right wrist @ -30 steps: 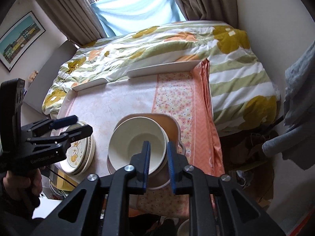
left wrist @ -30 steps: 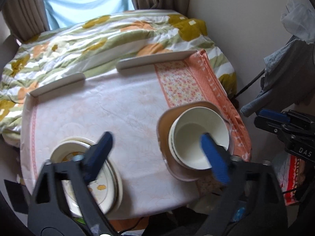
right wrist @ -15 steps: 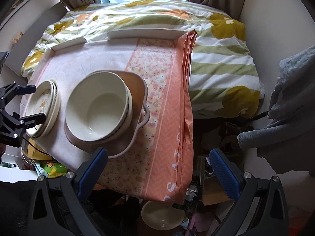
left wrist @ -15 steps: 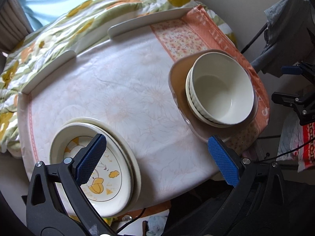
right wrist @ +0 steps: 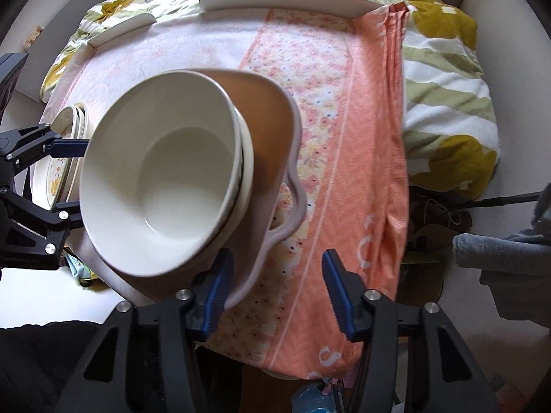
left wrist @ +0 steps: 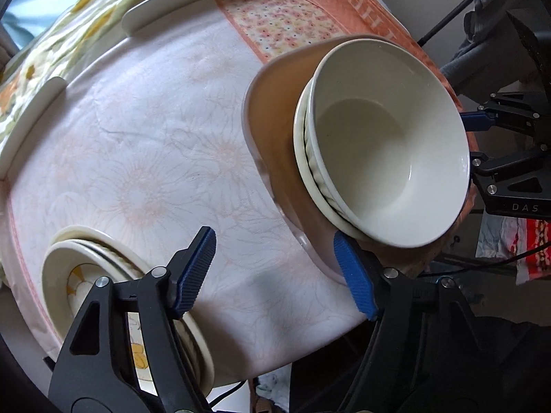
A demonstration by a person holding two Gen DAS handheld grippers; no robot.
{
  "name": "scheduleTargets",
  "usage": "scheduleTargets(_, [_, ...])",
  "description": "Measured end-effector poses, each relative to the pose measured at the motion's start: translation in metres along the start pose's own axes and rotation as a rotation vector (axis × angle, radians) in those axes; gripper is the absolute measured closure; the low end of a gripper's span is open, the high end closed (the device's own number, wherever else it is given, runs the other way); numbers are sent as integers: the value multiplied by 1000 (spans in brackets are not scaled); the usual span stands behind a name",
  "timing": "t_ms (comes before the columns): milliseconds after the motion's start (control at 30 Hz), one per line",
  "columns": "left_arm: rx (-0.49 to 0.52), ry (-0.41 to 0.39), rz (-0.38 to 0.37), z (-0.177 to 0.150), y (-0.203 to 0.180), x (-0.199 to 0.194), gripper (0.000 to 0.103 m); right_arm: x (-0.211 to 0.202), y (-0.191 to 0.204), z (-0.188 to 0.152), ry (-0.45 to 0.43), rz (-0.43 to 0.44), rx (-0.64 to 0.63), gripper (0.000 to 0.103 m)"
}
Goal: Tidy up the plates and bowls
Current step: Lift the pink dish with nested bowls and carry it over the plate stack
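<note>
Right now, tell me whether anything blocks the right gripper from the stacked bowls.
Nothing visible does. The right gripper is open just short of the stacked bowls; only the brown dish under them lies by its left finger.

Two grippers in view: left gripper (left wrist: 275, 272), right gripper (right wrist: 277, 284). White bowls (left wrist: 385, 158): at least two nested, exact count unclear. One brown dish (left wrist: 275, 103) under them. Plates (left wrist: 58, 275): stack of about three, rims only partly visible. One table (left wrist: 155, 158).
</note>
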State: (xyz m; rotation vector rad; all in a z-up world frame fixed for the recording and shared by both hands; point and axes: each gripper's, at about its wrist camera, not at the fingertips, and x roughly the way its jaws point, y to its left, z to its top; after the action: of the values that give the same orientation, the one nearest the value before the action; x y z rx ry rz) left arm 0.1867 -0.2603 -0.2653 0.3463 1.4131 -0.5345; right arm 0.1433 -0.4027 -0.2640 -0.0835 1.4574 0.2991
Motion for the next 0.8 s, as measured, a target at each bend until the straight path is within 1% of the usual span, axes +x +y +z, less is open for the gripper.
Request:
scheduleTargets(67, [-2,12,-2,2,-1,7,40,6,0,4,9,11,0,67])
scheduleTargets(133, [-12,17,-26,4,-1,13,49,10,-2,8,10,16,2,69])
scheduleTargets(167, [-20,22,-39,4,-1,16,51,12,-2,9,11,17,1,69])
scheduleTargets(267, [-20,29,-46,7,-4,25,62,17,-3,10,14,47,-4,75])
scheduleTargets(333, [-12,33,-56,7,-10,30,75,22,-1,9,13,59,-16,82])
scheduleTargets(400, [4,19,-56,7,-15,31,82,24,1,11,7,75,-27,88])
scheduleTargets(433, [9,15,-64,6,-18,31,90,25,2,11,2,78,-31,89])
scheduleTargets(500, [4,8,-67,5,-20,31,90,25,8,10,-11,88,-35,92])
scheduleTargets(600, [-4,-1,-73,2,-20,31,90,25,12,7,-27,85,-49,92])
scheduleTargets(733, [16,-16,-26,0,-25,28,90,23,17,3,-40,87,-54,92])
scheduleTargets(800, [7,-23,-20,-2,-26,26,90,22,19,2,-43,84,-61,92])
